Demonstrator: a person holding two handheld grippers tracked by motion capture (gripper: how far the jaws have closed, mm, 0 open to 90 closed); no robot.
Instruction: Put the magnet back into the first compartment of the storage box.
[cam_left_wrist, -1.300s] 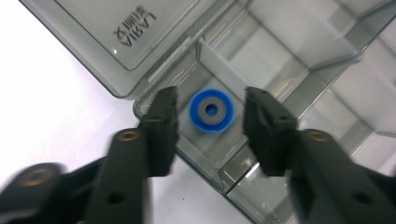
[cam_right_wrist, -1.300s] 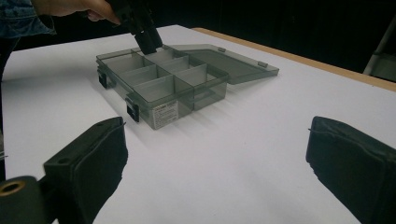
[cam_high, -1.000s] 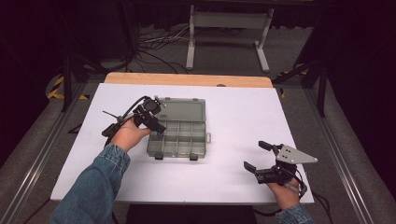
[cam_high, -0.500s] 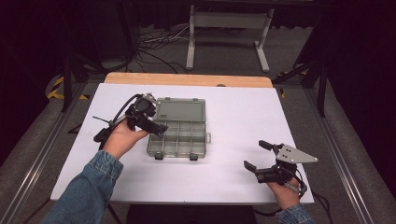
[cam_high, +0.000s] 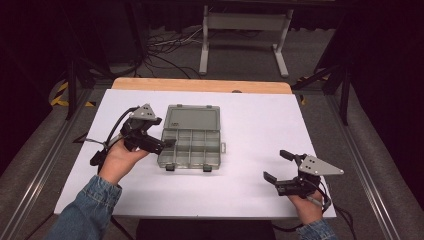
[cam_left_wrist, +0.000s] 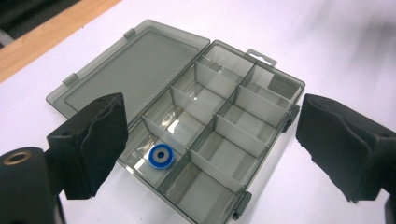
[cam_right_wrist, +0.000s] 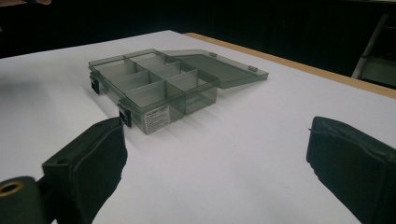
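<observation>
- The bench (cam_high: 240, 115) carried a white top, with a bare wooden strip along its far edge.
- A smoky clear compartment box (cam_high: 192, 137) lay near the middle of the bench, a little toward the left edge; its lid (cam_high: 192, 118) was folded flat open toward the far edge.
- The left tool (cam_high: 162, 145) hung just above the box's left side, in the person's left hand (cam_high: 120, 160). Its jaws had just been opening and stood wide apart, with nothing between the pads.
- The right tool (cam_high: 278, 167) sat near the bench's near right corner, well apart from the box, jaws spread wide and holding nothing.
- A small blue ring (cam_left_wrist: 161, 157) lay flat in a corner compartment of the box, next to the lid hinge.
</observation>
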